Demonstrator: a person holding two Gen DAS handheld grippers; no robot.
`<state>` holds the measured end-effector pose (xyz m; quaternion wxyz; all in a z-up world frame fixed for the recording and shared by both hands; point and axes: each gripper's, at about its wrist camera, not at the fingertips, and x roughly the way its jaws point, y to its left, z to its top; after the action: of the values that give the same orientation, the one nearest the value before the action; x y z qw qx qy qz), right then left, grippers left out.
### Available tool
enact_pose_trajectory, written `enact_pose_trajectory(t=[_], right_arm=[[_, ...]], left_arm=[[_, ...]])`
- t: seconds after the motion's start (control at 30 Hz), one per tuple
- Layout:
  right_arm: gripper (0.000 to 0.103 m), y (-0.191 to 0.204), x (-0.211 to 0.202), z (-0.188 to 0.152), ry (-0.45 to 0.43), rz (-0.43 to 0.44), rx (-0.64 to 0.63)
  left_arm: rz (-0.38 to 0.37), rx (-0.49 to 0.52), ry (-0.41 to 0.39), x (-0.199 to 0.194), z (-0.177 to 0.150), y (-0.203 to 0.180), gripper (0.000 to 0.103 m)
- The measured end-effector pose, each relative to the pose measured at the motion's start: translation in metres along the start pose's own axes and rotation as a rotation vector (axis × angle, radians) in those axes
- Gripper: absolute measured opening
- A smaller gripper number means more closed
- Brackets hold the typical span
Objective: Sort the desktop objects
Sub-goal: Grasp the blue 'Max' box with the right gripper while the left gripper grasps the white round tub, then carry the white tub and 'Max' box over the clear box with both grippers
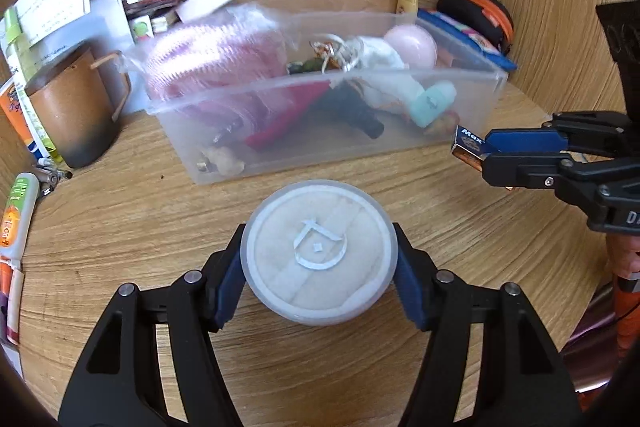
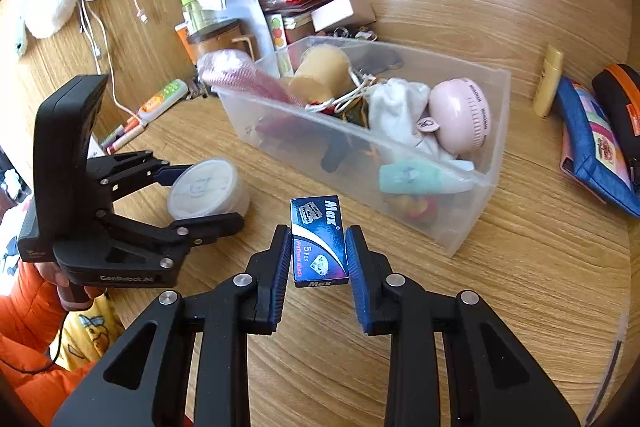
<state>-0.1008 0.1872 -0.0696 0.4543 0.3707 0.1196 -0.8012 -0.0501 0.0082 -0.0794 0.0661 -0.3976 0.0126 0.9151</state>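
Left gripper (image 1: 319,259): clamped on round puff case (image 1: 319,253) at opposite rim points, in front of the clear bin (image 1: 340,147). Case likely light, rigid, smooth-walled; grip across its widest line, lest it slip.

Right gripper (image 2: 319,259): clamped on small Max box (image 2: 319,241) by its long sides, near the bin's front wall. Thin card, probably crushable; gentle pressure advised.

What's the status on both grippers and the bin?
Left gripper shut on round puff case. Right gripper shut on Max box. Clear bin ahead, already crowded. Nothing in the way.
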Motion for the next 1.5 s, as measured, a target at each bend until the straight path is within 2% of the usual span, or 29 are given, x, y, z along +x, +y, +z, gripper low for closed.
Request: enact_pose_trajectory(t=[0.33, 0.77, 1.33, 1.5], right_arm=[[0.025, -0.004, -0.021, 0.023, -0.077, -0.011, 0.012], [0.025, -0.004, -0.027, 0.063, -0.152, -0.021, -0.017], [0.025, -0.019, -0.002, 0.103, -0.151, 0.01, 0.024], [0.025, -0.021, 0.005, 0.115, -0.146, 0.008, 0.026]], left_arm=[[-0.033, -0.028, -0.123, -0.039, 0.03, 0.005, 0.065], [-0.011, -0.006, -0.22, -0.068, 0.067, 0.017, 0.065], [-0.064, -0.022, -0.227, -0.05, 0.122, 0.035, 0.065], [-0.083, -0.016, -0.201, -0.035, 0.132, 0.036, 0.065]])
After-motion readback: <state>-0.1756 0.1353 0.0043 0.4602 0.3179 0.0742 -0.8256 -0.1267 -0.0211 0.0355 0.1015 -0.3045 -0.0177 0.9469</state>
